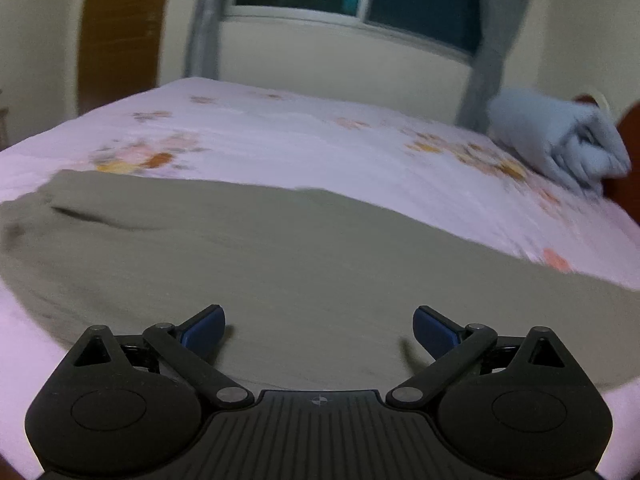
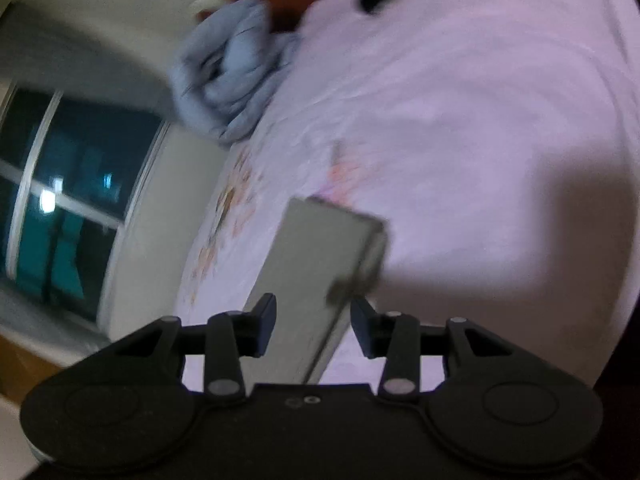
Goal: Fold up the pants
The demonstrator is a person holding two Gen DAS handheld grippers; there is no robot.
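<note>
Left gripper [image 1: 319,330] sits low and level over the olive-green pants [image 1: 280,264], fingers spread wide, blue pads [image 1: 202,328] clear of the cloth or barely skimming it; contact cannot be told through the blur. Pants lie flat across the near part of the bed [image 1: 280,136], on a pale sheet with an orange flower print. Right gripper [image 2: 313,326] is rolled hard to one side, so the window [image 2: 60,208] and bed appear tilted in its view; its fingers stand apart, with a narrow end of the pants [image 2: 320,264] running up between them, touching neither clearly. Bundled light-blue cloth [image 1: 560,140] rests at the far corner of the bed, well apart from the pants. Grey curtains [image 1: 204,40] flank the dark window behind.
</note>
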